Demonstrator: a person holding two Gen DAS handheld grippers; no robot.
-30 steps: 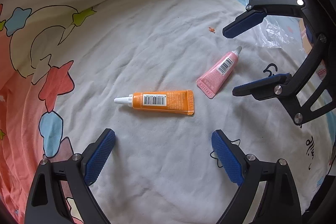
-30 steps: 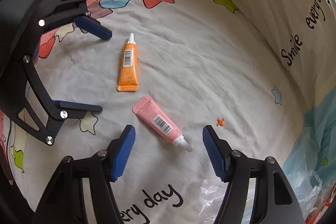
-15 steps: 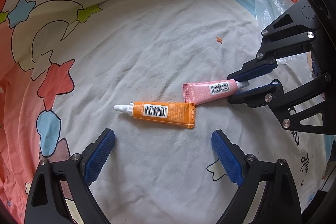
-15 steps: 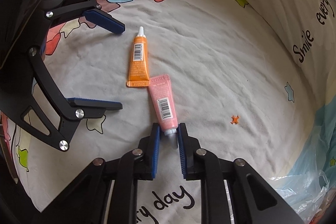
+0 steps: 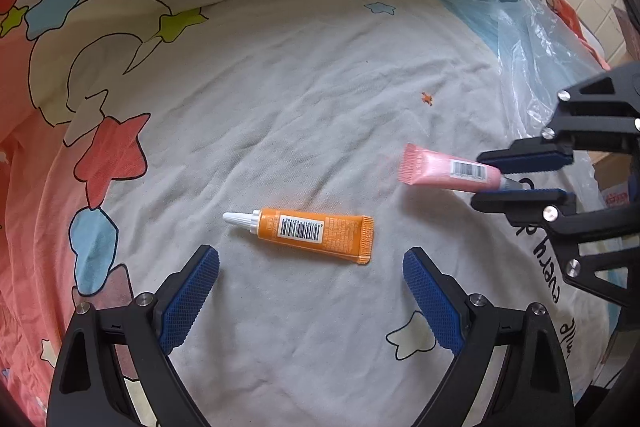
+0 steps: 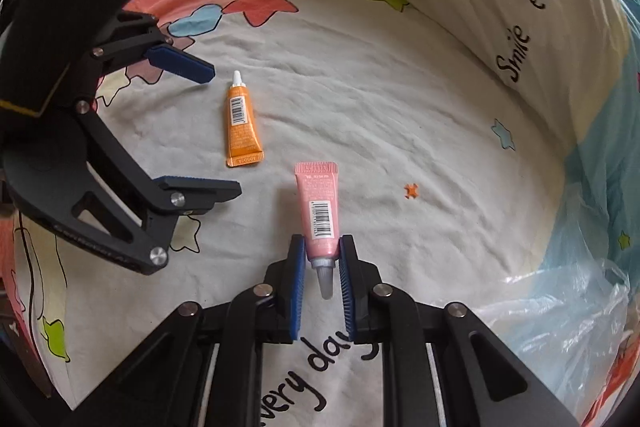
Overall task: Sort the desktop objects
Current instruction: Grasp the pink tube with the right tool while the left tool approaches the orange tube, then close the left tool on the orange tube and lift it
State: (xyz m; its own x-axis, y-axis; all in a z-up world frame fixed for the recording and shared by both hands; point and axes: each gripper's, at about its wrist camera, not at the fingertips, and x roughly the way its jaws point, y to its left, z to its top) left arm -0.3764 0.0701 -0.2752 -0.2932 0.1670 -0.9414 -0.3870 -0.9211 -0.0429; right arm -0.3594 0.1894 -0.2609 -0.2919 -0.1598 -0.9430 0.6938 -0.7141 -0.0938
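Right tool [image 6: 321,250] is closed on the small pink plastic tube with a barcode label [image 6: 319,205], gripped at the neck end just above its translucent grey cap; the crimped end points away from the tool. In the left wrist view the same pink tube [image 5: 448,171] is seen pinched between the blue-padded fingers [image 5: 528,159] of the right tool [image 5: 505,178], and appears lifted off the cloth, with a soft shadow under it.

Left tool [image 5: 311,285] is held wide open with nothing between the blue pads; it hovers just short of the small orange plastic tube with white nozzle cap [image 5: 310,231]. The orange tube [image 6: 240,125] lies flat on the white cartoon-print bedsheet with stars and "Smile every day" lettering [image 5: 304,99], barcode up, apart from the pink tube.

A crumpled clear plastic bag [image 5: 532,59] is seen at the sheet's edge, to the right of both tubes; the bag [image 6: 560,311] contents cannot be told. A tiny orange star print [image 6: 411,191] is seen near the pink tube.
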